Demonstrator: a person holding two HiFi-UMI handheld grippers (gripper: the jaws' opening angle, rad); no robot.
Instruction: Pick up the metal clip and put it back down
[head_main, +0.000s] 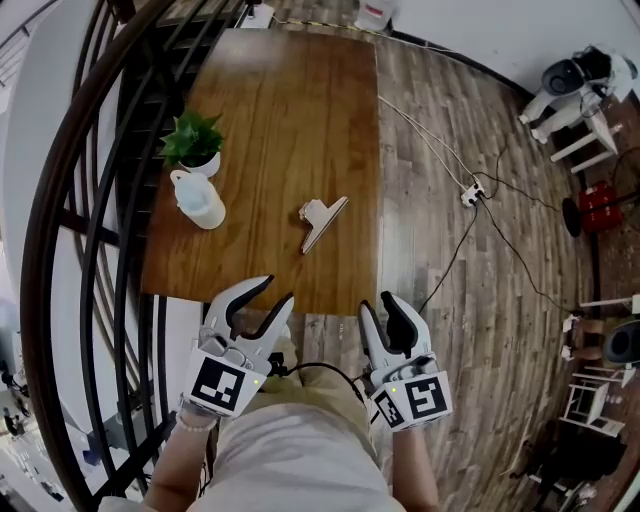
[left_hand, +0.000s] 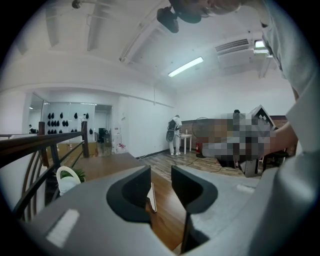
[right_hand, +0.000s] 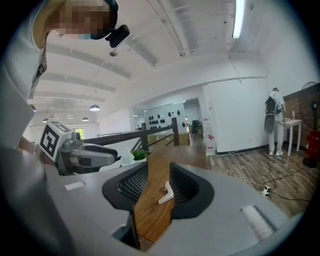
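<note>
The metal clip (head_main: 322, 221) lies flat on the wooden table (head_main: 290, 120), near its front right part. It shows beyond the jaws as a pale clip (left_hand: 151, 197) in the left gripper view and as the clip (right_hand: 166, 193) in the right gripper view. My left gripper (head_main: 266, 297) hovers at the table's front edge, open and empty. My right gripper (head_main: 384, 308) is held just off the front edge to the right, open with nothing between its jaws. Both are short of the clip.
A small potted plant (head_main: 194, 141) and a white bottle (head_main: 200, 200) stand at the table's left side. A dark curved railing (head_main: 90, 200) runs along the left. Cables and a power strip (head_main: 470, 192) lie on the wood floor to the right. A person (right_hand: 272, 120) stands far off.
</note>
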